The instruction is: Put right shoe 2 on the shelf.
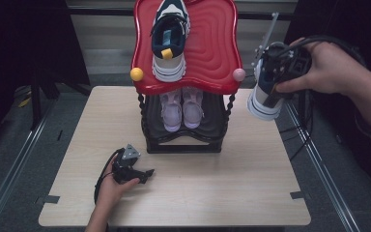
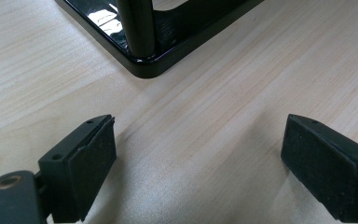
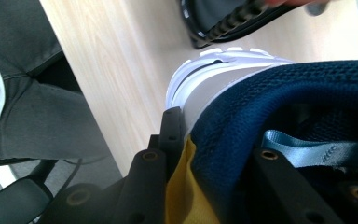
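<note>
— Two tiers are showing on the shoe rack [image 1: 221,63] at the top centre of the high view. What is sitting on each?

— One navy-and-white sneaker [image 1: 169,38] is lying on the red top shelf, toward its left half, heel with a yellow tab pointing down the frame. A pair of pale pink shoes [image 1: 181,107] is sitting side by side on the black lower shelf [image 1: 217,126], under the red one.

— And the second sneaker [image 1: 265,92]?

— It is hanging in the air at the right of the frame, off the table's [image 1: 183,193] right edge and level with the red shelf's front rim. The right gripper [image 1: 274,79] is clamping its heel collar: in the right gripper view one jaw is sitting inside the navy lining [image 3: 303,102] and the other is pressing outside by the yellow tab [image 3: 179,196], with the white sole [image 3: 200,74] pointing away.

— Is the left gripper [image 1: 147,172] doing anything?

— It is resting on the table at the lower left, jaws spread wide with nothing between them. In the left gripper view its pads [image 2: 91,163] are lying near the rack's glossy black base corner [image 2: 144,65], apart from it.
</note>
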`<action>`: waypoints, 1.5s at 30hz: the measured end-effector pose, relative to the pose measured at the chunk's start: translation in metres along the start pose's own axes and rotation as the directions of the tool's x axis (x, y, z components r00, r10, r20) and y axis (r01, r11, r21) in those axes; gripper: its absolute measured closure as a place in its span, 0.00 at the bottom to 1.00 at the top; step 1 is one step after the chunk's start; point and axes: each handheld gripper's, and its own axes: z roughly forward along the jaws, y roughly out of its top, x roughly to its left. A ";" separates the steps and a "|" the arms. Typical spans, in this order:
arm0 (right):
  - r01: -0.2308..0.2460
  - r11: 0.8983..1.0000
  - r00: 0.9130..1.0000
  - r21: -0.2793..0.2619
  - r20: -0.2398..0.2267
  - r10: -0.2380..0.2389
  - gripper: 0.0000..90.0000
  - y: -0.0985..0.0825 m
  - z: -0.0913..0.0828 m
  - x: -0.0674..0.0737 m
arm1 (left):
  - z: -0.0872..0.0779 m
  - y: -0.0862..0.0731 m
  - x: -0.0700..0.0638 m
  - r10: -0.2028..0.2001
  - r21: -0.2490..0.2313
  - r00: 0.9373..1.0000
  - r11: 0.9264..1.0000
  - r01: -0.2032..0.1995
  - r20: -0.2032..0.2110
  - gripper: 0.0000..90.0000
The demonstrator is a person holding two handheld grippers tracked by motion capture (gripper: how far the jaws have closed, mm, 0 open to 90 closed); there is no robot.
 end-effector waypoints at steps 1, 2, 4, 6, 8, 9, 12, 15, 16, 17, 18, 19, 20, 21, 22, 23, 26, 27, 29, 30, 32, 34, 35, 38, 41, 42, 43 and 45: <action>0.010 1.000 1.000 0.002 0.009 -0.010 0.83 0.003 -0.007 -0.001 | 0.000 0.000 0.000 0.000 0.000 1.000 1.000 0.000 0.000 0.11; 0.014 1.000 1.000 -0.001 0.017 -0.014 0.83 0.006 -0.012 -0.001 | 0.000 0.000 0.000 0.006 0.001 1.000 1.000 -0.006 -0.002 0.11; 0.019 1.000 0.999 0.006 0.031 -0.019 0.83 0.011 -0.023 -0.001 | 0.000 0.000 0.000 0.000 0.000 1.000 1.000 0.000 0.000 0.11; 0.031 0.999 0.998 0.012 0.054 -0.031 0.83 0.018 -0.032 -0.001 | 0.000 0.000 0.000 0.000 0.000 1.000 1.000 0.000 0.000 0.11; 0.041 0.999 0.997 0.020 0.069 -0.042 0.83 0.025 -0.041 0.001 | 0.000 0.000 0.000 -0.001 -0.001 1.000 1.000 0.001 0.000 0.11; 0.048 0.999 0.996 0.015 0.073 -0.049 0.83 0.029 -0.045 0.002 | 0.000 0.000 0.000 -0.002 -0.001 1.000 1.000 0.002 0.000 0.11; 0.074 0.997 0.993 0.015 0.088 -0.075 0.83 0.043 -0.056 0.005 | 0.000 0.000 0.000 0.000 0.000 1.000 1.000 0.000 0.000 0.11; 0.095 0.995 0.990 -0.006 0.107 -0.094 0.83 0.055 -0.063 0.007 | 0.000 0.000 0.000 -0.001 -0.001 1.000 1.000 0.001 0.000 0.11; 0.102 0.995 0.988 -0.010 0.117 -0.100 0.83 0.059 -0.065 0.007 | 0.000 0.000 0.000 -0.001 -0.001 1.000 1.000 0.001 0.000 0.11; 0.106 0.994 0.987 -0.008 0.123 -0.104 0.83 0.062 -0.065 0.007 | 0.000 0.000 0.000 -0.001 -0.001 1.000 1.000 0.001 0.000 0.11; 0.123 0.992 0.983 -0.009 0.137 -0.121 0.83 0.068 -0.066 0.008 | 0.000 0.000 0.000 -0.001 -0.001 1.000 1.000 0.001 0.001 0.11; 0.134 0.991 0.981 -0.010 0.144 -0.131 0.83 0.071 -0.066 0.008 | 0.000 0.000 0.000 -0.002 -0.001 1.000 1.000 0.002 0.001 0.11; 0.133 0.991 0.981 -0.018 0.148 -0.129 0.83 0.074 -0.065 0.008 | 0.000 0.000 0.000 -0.001 -0.001 1.000 1.000 0.001 0.001 0.11; 0.152 0.988 0.977 -0.019 0.157 -0.147 0.83 0.079 -0.065 0.008 | 0.000 0.000 0.000 -0.001 -0.001 1.000 1.000 0.001 0.001 0.11; 0.150 0.988 0.975 -0.023 0.167 -0.144 0.83 0.082 -0.064 0.008 | 0.000 0.000 0.000 -0.001 -0.001 1.000 1.000 0.001 0.001 0.11; 0.164 0.986 0.972 -0.021 0.173 -0.158 0.83 0.086 -0.063 0.008 | 0.000 0.000 0.000 -0.001 -0.001 1.000 1.000 0.001 0.001 0.11; 0.189 0.982 0.966 -0.021 0.184 -0.182 0.83 0.096 -0.059 0.008 | 0.000 0.000 0.000 -0.001 0.000 1.000 1.000 0.001 0.001 0.11; 0.197 0.980 0.963 -0.013 0.190 -0.191 0.83 0.099 -0.058 0.008 | 0.000 0.000 0.000 -0.001 0.000 1.000 1.000 0.001 0.001 0.11; 0.215 0.977 0.958 -0.005 0.193 -0.210 0.82 0.104 -0.054 0.008 | 0.000 0.000 0.000 0.000 0.000 1.000 1.000 0.000 0.001 0.11; 0.217 0.976 0.958 -0.002 0.193 -0.213 0.82 0.107 -0.053 0.009 | 0.000 0.000 0.000 -0.001 0.000 1.000 1.000 0.001 0.001 0.11; 0.235 0.972 0.951 0.004 0.208 -0.231 0.83 0.113 -0.049 0.008 | 0.000 0.000 0.000 0.000 0.000 1.000 1.000 0.000 0.001 0.11; 0.241 0.970 0.949 0.002 0.209 -0.236 0.83 0.117 -0.047 0.007 | 0.000 0.000 0.000 0.000 0.000 1.000 1.000 0.000 0.001 0.11; 0.251 0.968 0.945 0.007 0.217 -0.247 0.82 0.119 -0.045 0.007 | 0.000 0.000 0.000 0.000 0.000 1.000 1.000 0.000 0.001 0.11; 0.272 0.962 0.935 0.010 0.233 -0.267 0.82 0.124 -0.042 0.005 | 0.000 0.000 0.000 0.000 0.000 1.000 1.000 0.000 0.001 0.11; 0.278 0.961 0.934 0.014 0.231 -0.273 0.82 0.129 -0.039 0.002 | 0.000 0.000 0.000 0.000 0.000 1.000 1.000 0.000 0.001 0.11; 0.278 0.960 0.932 0.018 0.238 -0.274 0.82 0.130 -0.038 0.002 | 0.000 0.000 0.000 0.000 0.000 1.000 1.000 0.000 0.001 0.11; 0.284 0.958 0.929 0.022 0.239 -0.281 0.82 0.131 -0.037 0.001 | 0.000 0.000 0.000 0.000 0.000 1.000 1.000 0.000 0.002 0.11; 0.293 0.956 0.926 0.027 0.239 -0.291 0.82 0.134 -0.034 -0.001 | 0.000 0.000 0.000 0.000 0.000 1.000 1.000 0.000 0.002 0.10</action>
